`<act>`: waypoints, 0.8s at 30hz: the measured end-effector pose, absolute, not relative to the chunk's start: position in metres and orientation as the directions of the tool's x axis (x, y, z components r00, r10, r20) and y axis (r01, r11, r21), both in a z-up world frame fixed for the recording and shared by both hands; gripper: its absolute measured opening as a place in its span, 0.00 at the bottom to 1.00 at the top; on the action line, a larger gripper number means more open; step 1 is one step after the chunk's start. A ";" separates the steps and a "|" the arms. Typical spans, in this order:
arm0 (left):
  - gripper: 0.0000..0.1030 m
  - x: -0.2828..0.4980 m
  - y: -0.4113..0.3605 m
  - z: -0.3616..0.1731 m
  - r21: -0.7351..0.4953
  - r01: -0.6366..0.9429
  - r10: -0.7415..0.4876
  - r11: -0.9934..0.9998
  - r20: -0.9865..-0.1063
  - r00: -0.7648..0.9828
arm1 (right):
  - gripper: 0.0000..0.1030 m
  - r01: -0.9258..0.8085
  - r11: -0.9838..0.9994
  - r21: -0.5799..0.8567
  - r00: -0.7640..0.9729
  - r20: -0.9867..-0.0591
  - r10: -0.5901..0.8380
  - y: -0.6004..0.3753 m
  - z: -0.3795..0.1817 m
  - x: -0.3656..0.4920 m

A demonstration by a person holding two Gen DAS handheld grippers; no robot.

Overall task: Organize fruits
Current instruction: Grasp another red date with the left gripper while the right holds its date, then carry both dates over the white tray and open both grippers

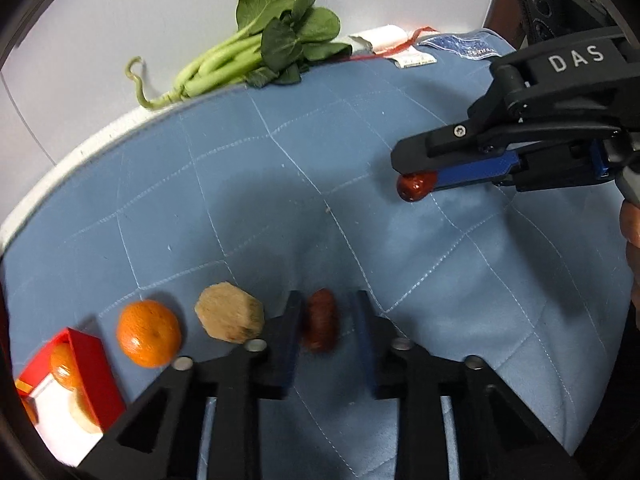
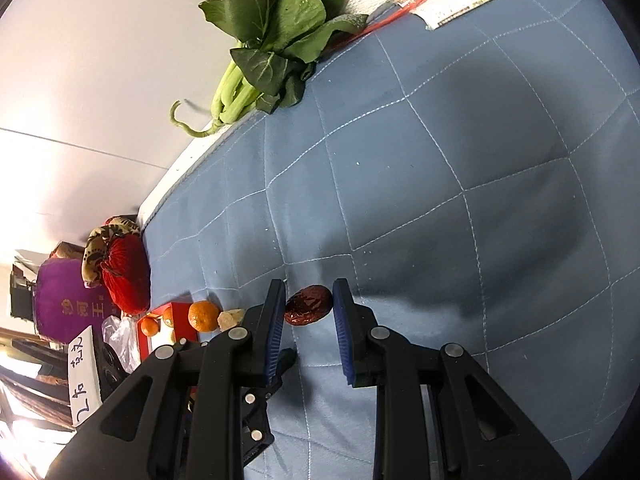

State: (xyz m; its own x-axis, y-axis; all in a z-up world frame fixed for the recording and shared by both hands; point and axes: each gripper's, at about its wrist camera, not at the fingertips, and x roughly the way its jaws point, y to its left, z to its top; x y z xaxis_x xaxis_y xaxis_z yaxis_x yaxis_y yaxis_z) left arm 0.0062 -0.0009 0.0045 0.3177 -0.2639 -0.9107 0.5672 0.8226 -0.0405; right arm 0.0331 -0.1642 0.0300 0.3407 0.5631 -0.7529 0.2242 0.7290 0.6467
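A dark red date (image 1: 320, 328) lies on the blue quilted blanket (image 1: 248, 208), slightly blurred, and my left gripper (image 1: 327, 300) is shut on it. To its left sit a beige chunk (image 1: 230, 318) and an orange (image 1: 148, 332). Beside them is a red box (image 1: 92, 372) with more oranges inside. My right gripper (image 1: 418, 172) reaches in from the right, shut on a second red date (image 1: 414, 188) at its fingertips. The right wrist view shows that date (image 2: 308, 306) pinched between my right gripper's (image 2: 309, 286) blue pads, with the orange (image 2: 204, 315) and red box (image 2: 176, 320) to its left.
Leafy greens (image 1: 272, 44) lie at the blanket's far edge against a white wall (image 1: 100, 20). A red net and paper labels (image 1: 400, 46) sit beside them. A red pouch (image 2: 124, 276) and purple bag (image 2: 68, 304) stand beyond the box. A hand (image 1: 632, 236) shows at the right edge.
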 end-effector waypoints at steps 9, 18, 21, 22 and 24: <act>0.16 -0.007 0.008 0.013 -0.077 0.544 -0.281 0.836 -0.911 0.302 | 0.22 0.185 0.726 0.662 0.318 -0.739 0.594 -0.145 0.033 0.031; 0.16 -0.044 0.071 0.078 -0.082 0.421 -0.277 0.903 -0.860 0.428 | 0.22 0.030 0.730 0.683 0.273 -0.708 0.651 -0.089 0.046 0.021; 0.16 -0.050 0.107 0.092 -0.069 0.329 -0.229 0.942 -0.847 0.479 | 0.22 -0.039 0.732 0.680 0.258 -0.701 0.665 -0.062 0.050 0.016; 0.16 -0.051 0.119 0.095 -0.066 0.297 -0.211 0.953 -0.846 0.489 | 0.22 -0.067 0.729 0.682 0.248 -0.696 0.674 -0.052 0.051 0.013; 0.16 -0.051 0.143 0.096 -0.061 0.223 -0.167 0.973 -0.851 0.497 | 0.22 -0.119 0.716 0.688 0.228 -0.683 0.694 -0.033 0.054 0.008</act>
State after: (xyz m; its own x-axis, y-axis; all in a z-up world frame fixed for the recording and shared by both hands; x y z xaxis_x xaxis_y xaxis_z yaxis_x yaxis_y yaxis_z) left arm -0.0512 0.1432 0.0961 0.4972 -0.1673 -0.8514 0.2228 0.9730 -0.0611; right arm 0.0080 -0.0327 0.0537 0.2285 0.6938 -0.6829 -0.1191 0.7161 0.6877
